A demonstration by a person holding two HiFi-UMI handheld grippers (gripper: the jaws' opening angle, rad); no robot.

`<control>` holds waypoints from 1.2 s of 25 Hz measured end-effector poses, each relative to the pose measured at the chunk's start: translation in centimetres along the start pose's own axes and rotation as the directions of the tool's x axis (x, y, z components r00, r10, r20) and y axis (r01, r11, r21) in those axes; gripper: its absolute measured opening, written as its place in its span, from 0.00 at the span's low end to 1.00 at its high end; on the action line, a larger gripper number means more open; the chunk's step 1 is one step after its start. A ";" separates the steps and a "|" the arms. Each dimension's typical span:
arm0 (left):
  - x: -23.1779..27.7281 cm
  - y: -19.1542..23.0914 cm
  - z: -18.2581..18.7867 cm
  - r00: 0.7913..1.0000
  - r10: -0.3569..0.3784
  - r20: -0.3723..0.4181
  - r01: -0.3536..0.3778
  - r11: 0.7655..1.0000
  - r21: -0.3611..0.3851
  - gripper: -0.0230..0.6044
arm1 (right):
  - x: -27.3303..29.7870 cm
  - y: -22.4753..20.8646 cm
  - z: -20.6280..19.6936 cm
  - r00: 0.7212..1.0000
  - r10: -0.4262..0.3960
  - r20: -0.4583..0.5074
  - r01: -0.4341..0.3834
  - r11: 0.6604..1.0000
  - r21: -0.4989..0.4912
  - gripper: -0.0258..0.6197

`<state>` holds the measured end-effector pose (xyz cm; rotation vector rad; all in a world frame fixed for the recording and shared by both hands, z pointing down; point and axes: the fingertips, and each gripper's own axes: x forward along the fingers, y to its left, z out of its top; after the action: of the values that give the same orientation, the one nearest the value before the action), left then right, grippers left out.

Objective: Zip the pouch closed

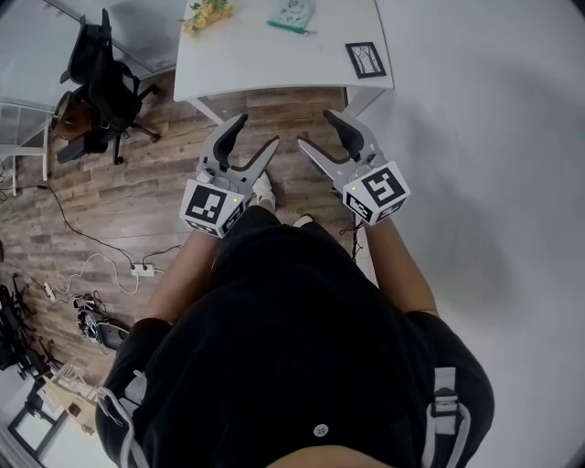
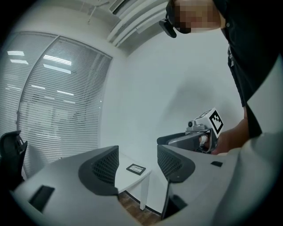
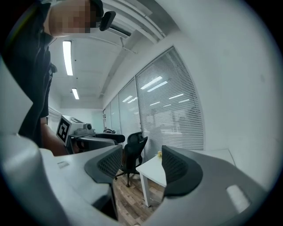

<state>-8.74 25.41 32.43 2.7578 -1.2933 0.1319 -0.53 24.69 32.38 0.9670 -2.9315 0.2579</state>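
One pouch, head view: a flat, pale teal pouch [image 1: 292,13] lies at the far edge of the white tabletop [image 1: 274,64], partly cut off by the frame. Its zip is too small to make out.
Beside the pouch, head view: yellow flowers [image 1: 208,13] lie to its left. A black-framed card [image 1: 366,59] sits apart from it near the tabletop's right corner.
Grippers, head view: the left gripper [image 1: 257,131] and right gripper [image 1: 315,128] are held side by side over the wooden floor [image 1: 137,192]. They are just short of the tabletop's near edge and well apart from the pouch. Both sets of jaws are spread and grasp nothing.
Between jaws and pouch, head view: the bare near stretch of the tabletop.
Surroundings, head view: a black office chair [image 1: 96,82] stands at the left. Cables [image 1: 82,265] and a power strip [image 1: 142,270] lie on the floor. The person [image 1: 292,347], in dark clothing, fills the lower frame.
Left gripper view: the jaws are released with nothing between them. Past the gap is a tabletop corner carrying the card. The right gripper is to the right, window blinds [image 2: 57,101] to the left, and a white wall [image 2: 168,84] behind.
Right gripper view: the jaws are released and empty. Past them are the office chair and a tabletop corner. The left gripper is at the left, with ceiling lights [image 3: 67,57] above.
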 end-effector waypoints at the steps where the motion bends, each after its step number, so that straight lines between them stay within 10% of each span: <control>1: 0.4 0.8 0.1 1.000 -0.004 -0.001 0.004 1.000 -0.004 0.46 | 0.7 -0.4 0.1 1.000 -0.004 -0.006 0.004 1.000 0.000 0.49; 30: 8.0 20.3 -0.9 0.989 -0.142 -0.030 0.140 0.988 -0.059 0.43 | 18.5 -8.6 0.5 0.981 -0.151 -0.119 0.154 0.988 0.012 0.49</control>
<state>-19.27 6.48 35.25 2.7741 -1.0723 0.1293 -10.31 6.95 34.90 1.1314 -2.7370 0.3271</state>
